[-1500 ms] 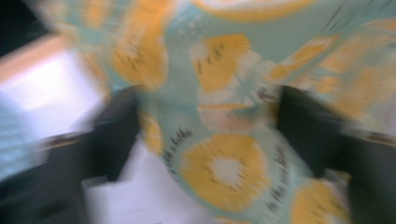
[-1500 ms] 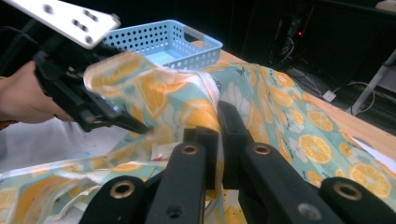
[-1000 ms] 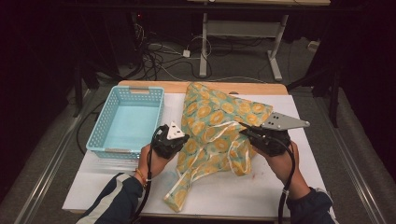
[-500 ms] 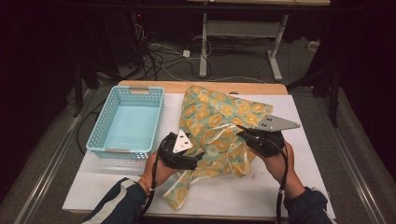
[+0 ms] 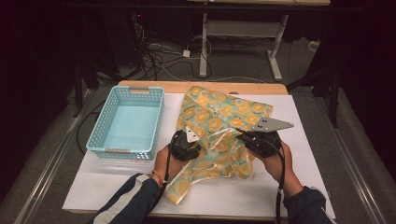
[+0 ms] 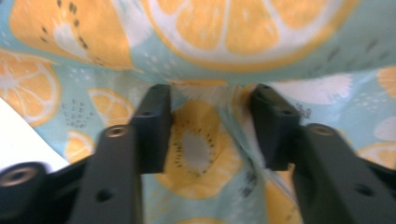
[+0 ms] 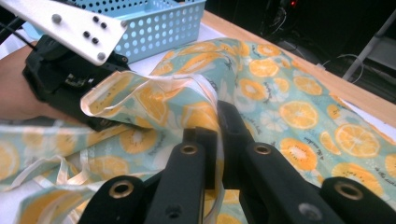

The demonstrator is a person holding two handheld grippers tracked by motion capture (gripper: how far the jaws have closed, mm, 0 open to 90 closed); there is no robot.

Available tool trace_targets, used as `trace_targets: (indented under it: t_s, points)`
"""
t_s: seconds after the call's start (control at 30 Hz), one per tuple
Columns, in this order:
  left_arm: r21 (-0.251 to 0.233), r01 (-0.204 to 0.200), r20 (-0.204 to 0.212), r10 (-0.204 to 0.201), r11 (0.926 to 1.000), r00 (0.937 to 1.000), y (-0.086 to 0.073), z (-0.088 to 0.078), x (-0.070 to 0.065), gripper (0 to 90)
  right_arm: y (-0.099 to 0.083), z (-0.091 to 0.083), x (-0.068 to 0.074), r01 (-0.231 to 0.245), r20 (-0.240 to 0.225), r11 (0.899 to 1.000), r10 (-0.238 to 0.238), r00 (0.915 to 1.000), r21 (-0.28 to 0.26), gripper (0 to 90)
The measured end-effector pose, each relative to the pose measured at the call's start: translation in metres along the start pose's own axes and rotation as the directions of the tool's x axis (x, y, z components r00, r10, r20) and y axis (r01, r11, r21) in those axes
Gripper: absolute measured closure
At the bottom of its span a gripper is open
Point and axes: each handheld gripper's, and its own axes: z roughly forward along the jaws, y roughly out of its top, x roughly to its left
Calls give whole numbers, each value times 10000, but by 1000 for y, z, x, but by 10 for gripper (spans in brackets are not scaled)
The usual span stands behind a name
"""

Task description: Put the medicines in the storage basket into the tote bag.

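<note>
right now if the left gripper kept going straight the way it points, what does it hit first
Most likely the citrus-print cloth: the left gripper has its jaws apart, a fold already between them and more cloth bunched just ahead.

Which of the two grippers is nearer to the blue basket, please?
Left. The left gripper works the cloth just beside the blue basket; the right gripper grips cloth farther away.

**Cloth, plastic and board on the table**

The fruit-print cloth [image 5: 219,116] between the jaws of the left gripper [image 6: 210,128] is a thin, matt woven fabric, softly creased, with a pale sewn hem. The right gripper [image 7: 218,135] has matt black plastic jaws with brass-coloured metal inserts. Beyond the left gripper, the basket [image 5: 126,123] is smooth light-blue perforated plastic. The table [image 5: 308,140] is matt white, edged in bare light wood.
</note>
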Motion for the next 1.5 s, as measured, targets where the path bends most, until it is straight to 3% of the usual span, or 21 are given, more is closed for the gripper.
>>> trace_targets:
  t_s: [0.13,0.2,0.37,0.6,0.87,0.97,1.2,1.43,1.5]
  points:
    - [-345,-119,144,124,9993,9998,0,-8,3,765,-1,1,2,92,-40,9999,-92,10000,43,893]
    - [-554,-170,175,180,9983,9997,1,-15,4,817,-1,0,1,64,9,10000,-64,10000,20,894]
    - [-850,-355,121,366,9958,9993,3,-31,5,859,-3,-4,-2,62,205,10000,-62,9998,-6,893]
    - [-1570,-277,179,309,9872,9994,4,-57,9,860,-8,-11,-9,-122,467,9999,127,9988,-114,892]
    - [-2634,250,262,-187,9644,9995,4,-91,22,863,-12,-12,-6,56,460,10000,-58,9989,45,866]
    - [-2896,199,62,-189,9569,9998,5,-98,24,864,-16,-12,-6,5,429,9999,-10,9991,113,830]
    - [-2719,270,0,-281,9620,9996,2,-93,28,864,-30,-8,0,260,156,9959,-274,9995,861,654]
    - [-2792,316,-104,-359,9597,9993,0,-96,31,864,-48,4,8,626,-7,9795,-636,9980,1913,465]
    - [-2760,306,-153,-363,9607,9992,-1,-96,31,864,-54,8,9,797,242,9713,-873,9959,2241,413]
